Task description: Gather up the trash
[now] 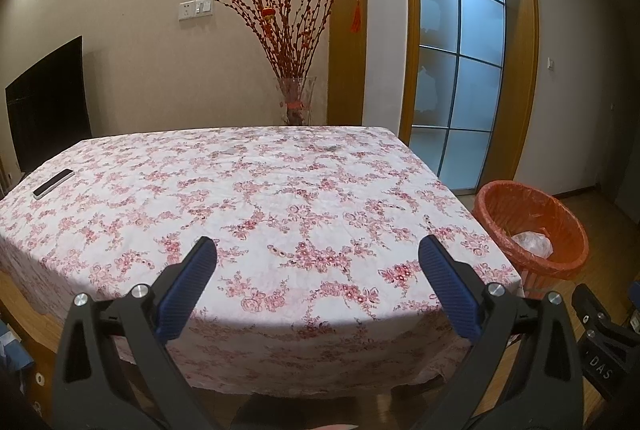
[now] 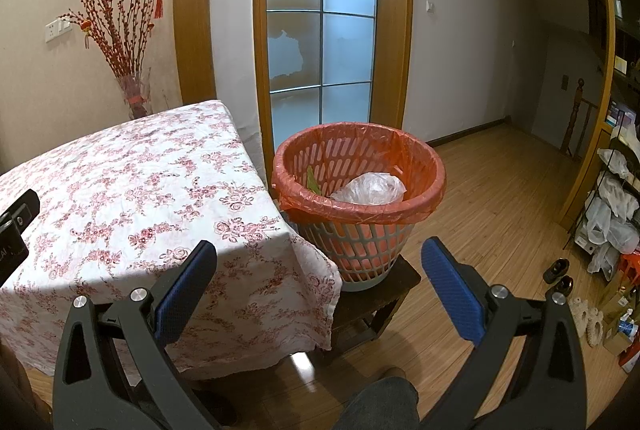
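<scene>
A waste basket with a red liner (image 2: 360, 190) stands on a low dark stool (image 2: 384, 294) just right of the table; it also shows in the left wrist view (image 1: 532, 226). Inside lie a crumpled clear plastic bag (image 2: 370, 188) and a green scrap (image 2: 312, 179). My left gripper (image 1: 318, 252) is open and empty above the near edge of the table with the floral cloth (image 1: 260, 198). My right gripper (image 2: 320, 254) is open and empty in front of the basket, past the table's corner (image 2: 160, 190). No loose trash shows on the cloth.
A white and black remote (image 1: 53, 183) lies at the table's far left. A vase of red branches (image 1: 294, 98) stands behind the table. A glass door (image 2: 320, 30) is behind the basket. Bags and shoes (image 2: 560, 272) crowd the right wall on the wooden floor.
</scene>
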Demonstrator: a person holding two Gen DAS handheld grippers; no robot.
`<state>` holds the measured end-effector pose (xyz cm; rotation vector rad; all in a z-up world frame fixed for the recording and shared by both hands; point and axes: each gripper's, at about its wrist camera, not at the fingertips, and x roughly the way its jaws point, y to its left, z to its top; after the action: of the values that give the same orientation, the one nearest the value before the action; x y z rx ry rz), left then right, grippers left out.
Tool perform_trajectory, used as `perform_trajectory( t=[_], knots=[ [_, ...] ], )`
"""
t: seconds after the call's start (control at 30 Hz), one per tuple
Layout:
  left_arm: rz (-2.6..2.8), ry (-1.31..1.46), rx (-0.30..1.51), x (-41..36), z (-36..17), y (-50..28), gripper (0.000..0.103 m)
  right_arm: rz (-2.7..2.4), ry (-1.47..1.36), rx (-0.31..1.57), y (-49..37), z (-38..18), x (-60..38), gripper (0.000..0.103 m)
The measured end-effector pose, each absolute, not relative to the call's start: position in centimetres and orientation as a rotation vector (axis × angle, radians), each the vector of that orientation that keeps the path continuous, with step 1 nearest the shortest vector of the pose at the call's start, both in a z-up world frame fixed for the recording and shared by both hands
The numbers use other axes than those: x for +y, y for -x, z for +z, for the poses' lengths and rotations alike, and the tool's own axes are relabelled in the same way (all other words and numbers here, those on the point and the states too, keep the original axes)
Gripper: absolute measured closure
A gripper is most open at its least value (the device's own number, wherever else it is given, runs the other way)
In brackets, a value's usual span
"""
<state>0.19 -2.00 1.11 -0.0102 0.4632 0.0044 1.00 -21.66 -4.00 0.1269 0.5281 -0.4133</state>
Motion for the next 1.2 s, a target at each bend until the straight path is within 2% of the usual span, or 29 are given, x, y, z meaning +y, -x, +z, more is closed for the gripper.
perform_trajectory(
  t=[1.2],
  knots=[
    [0.003, 0.013, 0.467, -2.21, 0.94, -0.03, 0.004, -0.410, -0.127, 0.530, -0.94, -3.96, -21.92, 0.002]
  ],
)
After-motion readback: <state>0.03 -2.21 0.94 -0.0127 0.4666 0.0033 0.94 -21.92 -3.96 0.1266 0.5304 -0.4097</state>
